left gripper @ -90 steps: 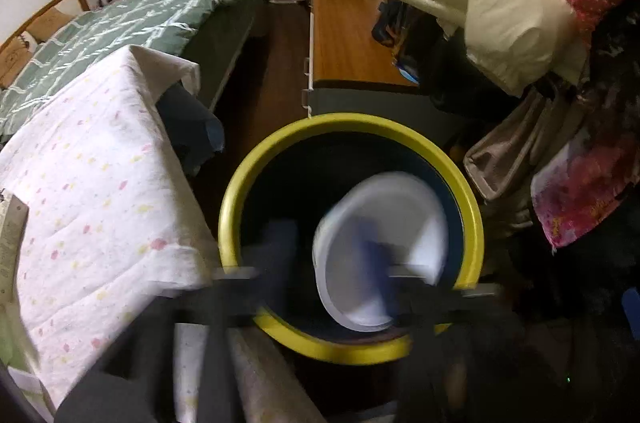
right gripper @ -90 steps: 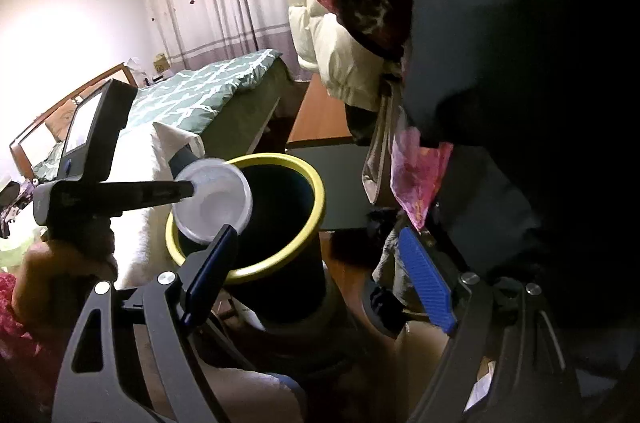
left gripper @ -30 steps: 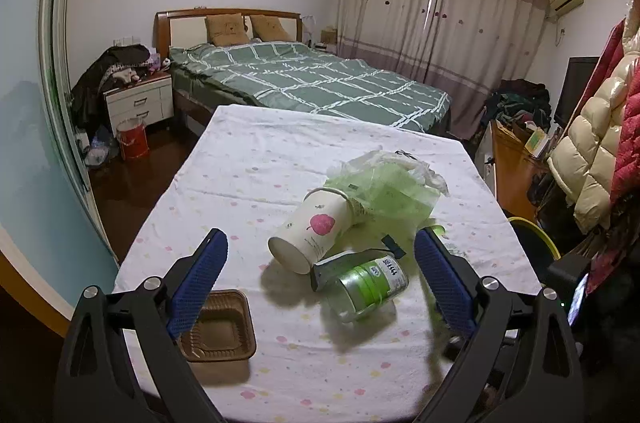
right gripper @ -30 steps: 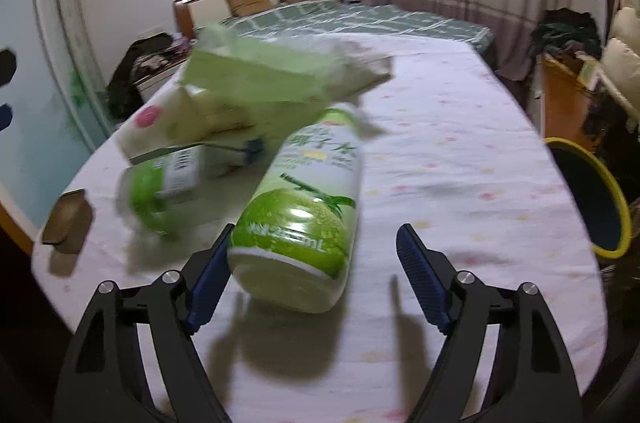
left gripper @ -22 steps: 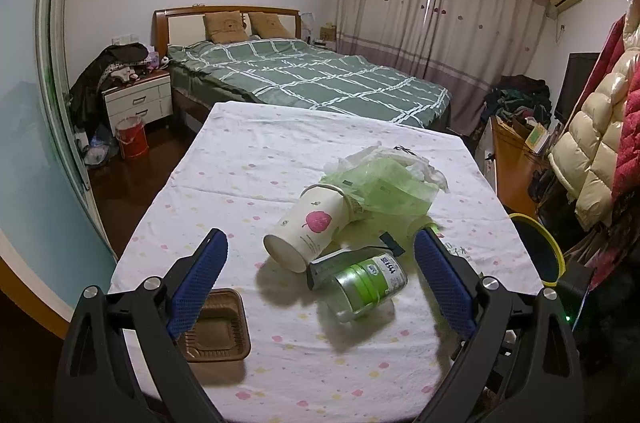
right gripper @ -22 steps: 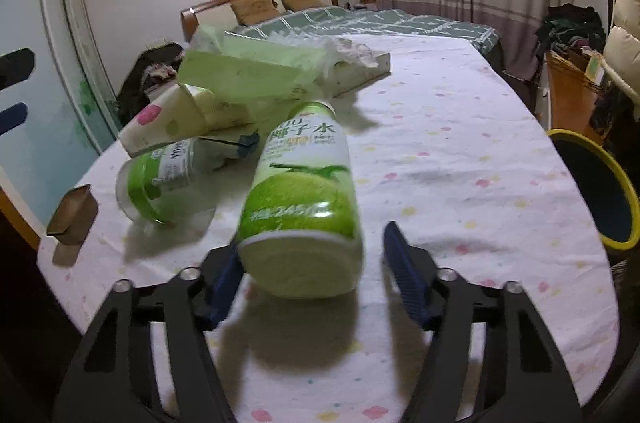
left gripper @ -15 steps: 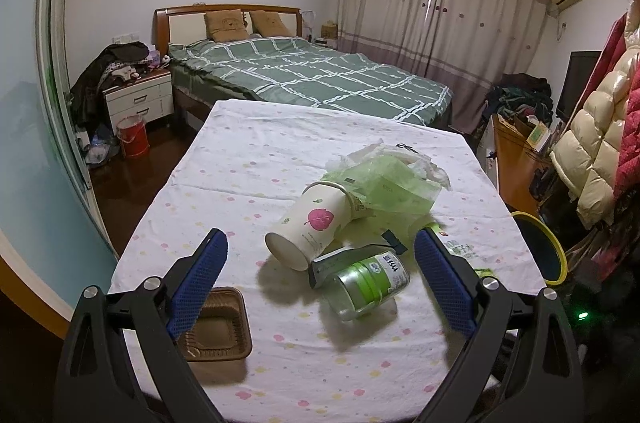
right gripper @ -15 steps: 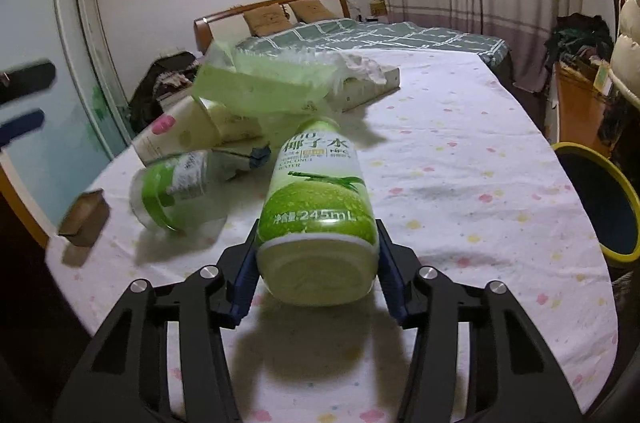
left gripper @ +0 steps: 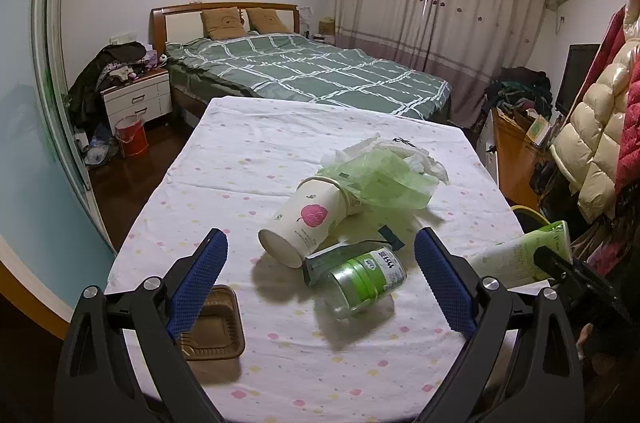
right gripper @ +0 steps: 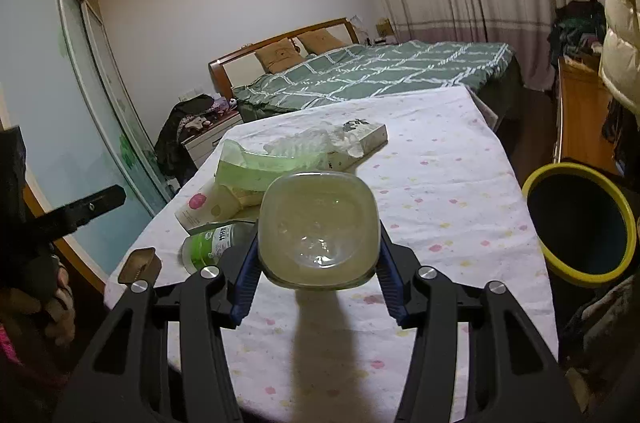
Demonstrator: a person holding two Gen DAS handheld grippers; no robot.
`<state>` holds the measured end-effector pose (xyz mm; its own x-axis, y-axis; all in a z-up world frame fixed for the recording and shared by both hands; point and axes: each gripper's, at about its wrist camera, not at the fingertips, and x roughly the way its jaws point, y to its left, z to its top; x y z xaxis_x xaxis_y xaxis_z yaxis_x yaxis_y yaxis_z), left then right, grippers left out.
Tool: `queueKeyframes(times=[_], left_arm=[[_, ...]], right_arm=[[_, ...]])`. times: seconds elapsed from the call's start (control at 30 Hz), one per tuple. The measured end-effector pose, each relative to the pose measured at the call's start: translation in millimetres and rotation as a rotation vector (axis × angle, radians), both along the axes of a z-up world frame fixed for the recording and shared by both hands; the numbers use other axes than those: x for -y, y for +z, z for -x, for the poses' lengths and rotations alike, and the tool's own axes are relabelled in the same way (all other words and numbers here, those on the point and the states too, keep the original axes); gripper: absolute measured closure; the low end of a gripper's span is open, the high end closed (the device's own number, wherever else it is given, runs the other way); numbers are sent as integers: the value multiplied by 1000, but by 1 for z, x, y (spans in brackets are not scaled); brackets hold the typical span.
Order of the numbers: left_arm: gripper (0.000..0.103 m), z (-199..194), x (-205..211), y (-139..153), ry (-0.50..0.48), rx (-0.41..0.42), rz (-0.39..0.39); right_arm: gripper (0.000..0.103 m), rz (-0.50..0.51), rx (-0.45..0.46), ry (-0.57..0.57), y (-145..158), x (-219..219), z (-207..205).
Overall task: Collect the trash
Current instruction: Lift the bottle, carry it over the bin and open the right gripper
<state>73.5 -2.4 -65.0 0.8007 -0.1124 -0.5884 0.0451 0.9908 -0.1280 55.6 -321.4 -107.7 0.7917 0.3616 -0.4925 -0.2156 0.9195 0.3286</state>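
My right gripper (right gripper: 318, 265) is shut on a green juice bottle (right gripper: 318, 231), held above the table with its clear base facing the camera. The left wrist view shows the same bottle (left gripper: 516, 259) lifted at the table's right edge. My left gripper (left gripper: 320, 241) hangs open over the near end of the table, holding nothing. Below it lie a paper cup (left gripper: 304, 223) with a pink leaf, tipped on its side, and a clear jar (left gripper: 364, 279) with a green label. A green plastic bag (left gripper: 384, 179) lies behind the cup. The yellow-rimmed bin (right gripper: 580, 223) stands right of the table.
A brown plastic tray (left gripper: 216, 327) sits at the near left of the spotted tablecloth (left gripper: 248, 151). A flat box (right gripper: 360, 139) lies behind the bag. A bed (left gripper: 312, 71) stands beyond the table, with coats (left gripper: 596, 143) and a wooden desk on the right.
The right gripper's jaws closed on the green juice bottle and lifted it off the table, tipping its base toward the camera. The left gripper stayed almost still.
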Motion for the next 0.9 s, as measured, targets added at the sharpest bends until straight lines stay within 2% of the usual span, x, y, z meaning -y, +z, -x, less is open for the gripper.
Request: queueKeyframes(times=[0.57, 0.73, 0.9], left_arm=[[10, -5, 11, -2, -15, -15, -18], [9, -8, 13, -1, -16, -16, -20], [9, -10, 15, -1, -14, -24, -23]], right_arm=[[54, -54, 61, -140, 37, 78, 9], [54, -34, 108, -285, 49, 121, 3], [54, 43, 96, -496, 38, 174, -18]])
